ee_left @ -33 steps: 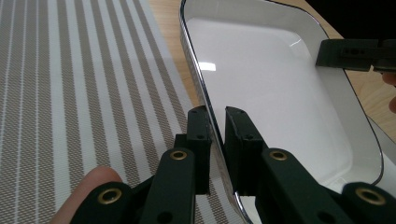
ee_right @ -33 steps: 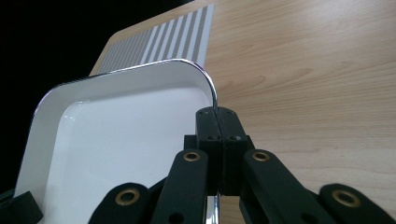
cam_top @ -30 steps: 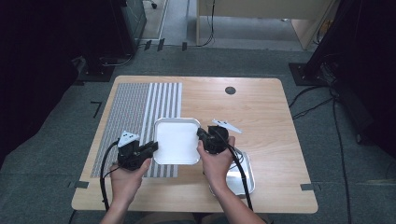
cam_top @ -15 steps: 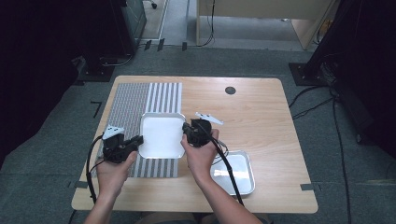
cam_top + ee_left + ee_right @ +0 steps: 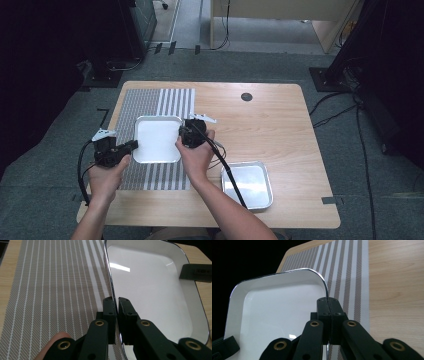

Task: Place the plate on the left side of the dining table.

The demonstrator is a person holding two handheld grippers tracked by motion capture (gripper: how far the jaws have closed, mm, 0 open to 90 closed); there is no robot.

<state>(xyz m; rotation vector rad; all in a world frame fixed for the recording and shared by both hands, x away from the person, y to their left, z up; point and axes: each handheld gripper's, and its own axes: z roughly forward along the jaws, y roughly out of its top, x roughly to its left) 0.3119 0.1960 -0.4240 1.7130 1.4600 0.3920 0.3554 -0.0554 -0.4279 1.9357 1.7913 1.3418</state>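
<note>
A white square tray [image 5: 156, 139] with a shiny rim hangs between my two grippers over the striped placemat [image 5: 165, 100]. My left gripper [image 5: 132, 145] is shut on the tray's left rim. In the left gripper view its jaws [image 5: 117, 301] pinch the rim's edge, with the tray [image 5: 150, 287] stretching away to the right. My right gripper [image 5: 181, 137] is shut on the opposite rim. In the right gripper view its jaws [image 5: 328, 301] clamp the rim near a rounded corner of the tray [image 5: 279, 305]. The tray holds nothing.
A second, metal-looking tray [image 5: 248, 185] lies on the wooden table [image 5: 280, 130] near its front right. A dark round hole cover [image 5: 246, 96] sits at the back. The right gripper's cable trails across that second tray. The placemat [image 5: 55, 290] covers the table's left part.
Both hands have carried the white tray leftward and slightly away from me, from beside the second tray to over the placemat. Both grips have held.
</note>
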